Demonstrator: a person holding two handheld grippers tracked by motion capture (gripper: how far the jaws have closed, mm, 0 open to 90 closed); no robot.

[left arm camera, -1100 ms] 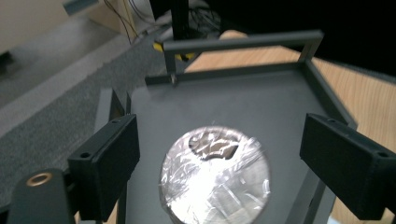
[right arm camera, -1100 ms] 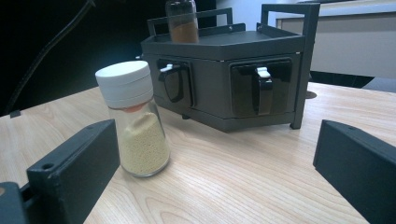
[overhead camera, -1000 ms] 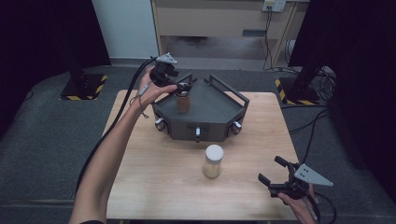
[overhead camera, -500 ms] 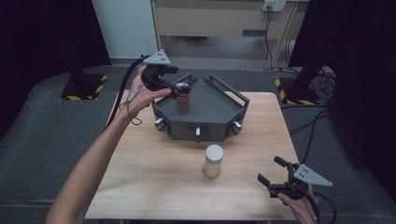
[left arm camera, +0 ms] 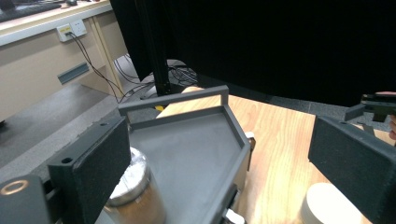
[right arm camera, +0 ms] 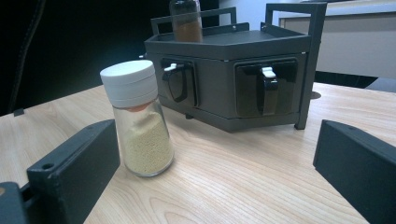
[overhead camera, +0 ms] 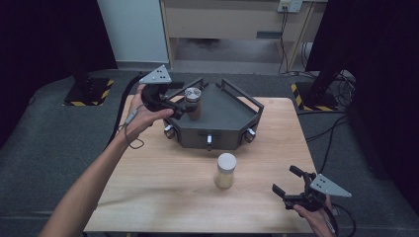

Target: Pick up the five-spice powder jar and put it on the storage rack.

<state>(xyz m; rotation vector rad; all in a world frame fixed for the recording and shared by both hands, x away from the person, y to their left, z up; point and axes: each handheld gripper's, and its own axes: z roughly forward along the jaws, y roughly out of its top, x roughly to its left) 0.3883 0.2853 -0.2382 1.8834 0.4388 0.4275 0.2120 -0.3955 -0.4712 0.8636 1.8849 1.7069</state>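
Up top, left gripper [overhead camera: 184,106], jaws spread, flanks brown jar [overhead camera: 192,103] at rack's [overhead camera: 232,123] left edge; right gripper [overhead camera: 289,190] gapes near the desk's [overhead camera: 163,187] front-right corner.

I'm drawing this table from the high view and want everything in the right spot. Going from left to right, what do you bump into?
left gripper → brown jar with the silver lid on the dark grey rack → jar with the white lid → right gripper

The wooden table [overhead camera: 163,197] bears a grey rack [overhead camera: 227,123] and white-capped jar [overhead camera: 226,170].
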